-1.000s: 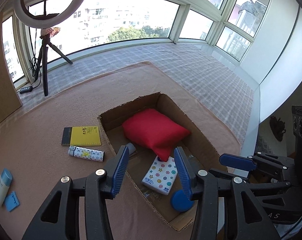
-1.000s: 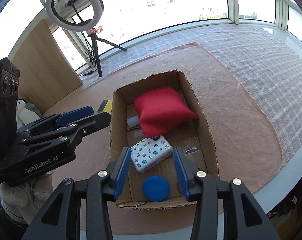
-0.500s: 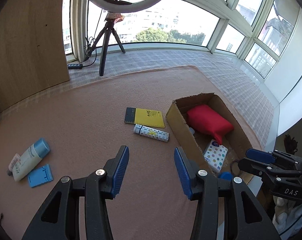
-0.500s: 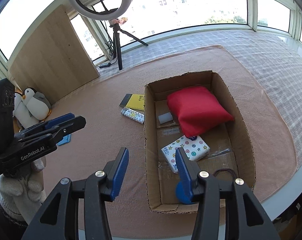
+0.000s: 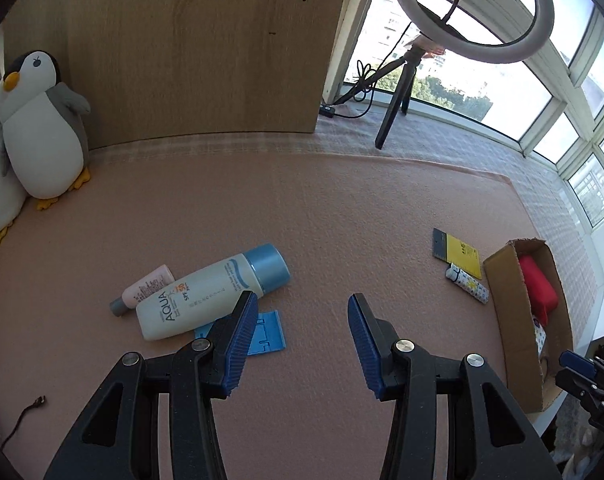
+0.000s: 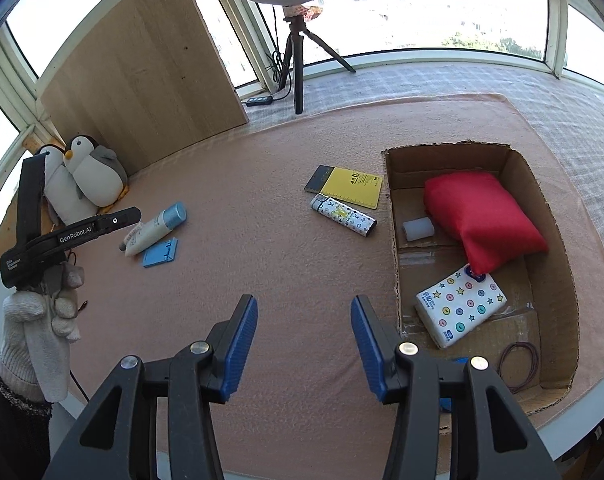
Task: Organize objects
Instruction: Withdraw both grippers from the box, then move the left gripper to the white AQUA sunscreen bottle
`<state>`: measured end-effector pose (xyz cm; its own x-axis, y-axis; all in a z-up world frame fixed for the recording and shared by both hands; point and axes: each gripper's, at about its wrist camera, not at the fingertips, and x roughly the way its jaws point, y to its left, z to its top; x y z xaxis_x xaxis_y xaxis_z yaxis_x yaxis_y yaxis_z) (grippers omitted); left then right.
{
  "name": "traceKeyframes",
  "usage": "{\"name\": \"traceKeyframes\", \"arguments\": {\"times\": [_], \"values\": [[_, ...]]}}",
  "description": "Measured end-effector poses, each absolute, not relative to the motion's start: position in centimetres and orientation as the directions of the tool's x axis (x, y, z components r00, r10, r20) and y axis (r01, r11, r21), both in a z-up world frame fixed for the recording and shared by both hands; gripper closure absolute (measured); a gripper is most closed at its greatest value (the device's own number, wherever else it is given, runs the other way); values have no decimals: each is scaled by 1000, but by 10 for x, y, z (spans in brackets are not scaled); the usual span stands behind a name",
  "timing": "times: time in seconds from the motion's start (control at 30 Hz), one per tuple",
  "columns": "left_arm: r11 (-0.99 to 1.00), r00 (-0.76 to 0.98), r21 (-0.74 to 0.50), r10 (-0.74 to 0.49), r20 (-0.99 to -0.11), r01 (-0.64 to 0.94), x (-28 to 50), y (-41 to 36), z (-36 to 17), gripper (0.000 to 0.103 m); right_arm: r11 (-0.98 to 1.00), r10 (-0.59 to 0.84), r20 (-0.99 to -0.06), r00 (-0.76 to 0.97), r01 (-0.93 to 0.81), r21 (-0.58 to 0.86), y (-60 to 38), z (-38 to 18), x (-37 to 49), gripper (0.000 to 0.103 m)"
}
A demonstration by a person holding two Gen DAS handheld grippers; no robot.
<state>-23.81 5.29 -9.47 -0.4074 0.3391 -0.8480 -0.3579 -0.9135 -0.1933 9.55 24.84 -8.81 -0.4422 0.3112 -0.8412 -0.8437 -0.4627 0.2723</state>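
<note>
Bright daylight from the windows (image 6: pixel 422 4), overexposed glass, soft shadows, sharp focus, strong fisheye bending, dark corners

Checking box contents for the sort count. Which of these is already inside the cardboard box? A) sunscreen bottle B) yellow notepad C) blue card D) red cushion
D: the red cushion lies inside the cardboard box, while the yellow notepad, sunscreen bottle and blue card lie on the pink mat outside it.
</note>
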Motion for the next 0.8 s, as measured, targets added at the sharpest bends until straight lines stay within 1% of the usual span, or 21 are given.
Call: {"name": "traceKeyframes", "arguments": {"times": [0.23, 0.4, 0.63, 0.8], "values": [[-928, -351, -204, 311, -883, -310, -291, 28, -123, 53, -478, 297, -847, -440, -837, 267, 238, -91, 77, 58], [-926, -305, -246, 332, -892, -287, -319, 22, -149, 54, -474, 290, -850, -440, -837, 272, 234, -92, 72, 58], [-920, -262, -232, 320, -911, -317, -328, 29, -174, 54, -476, 276, -857, -435, -837, 271, 229, -95, 66, 58], [-914, -259, -240, 331, -907, -327, -329, 33, -176, 54, -485, 270, -859, -435, -832, 270, 230, -95, 61, 58]]}}
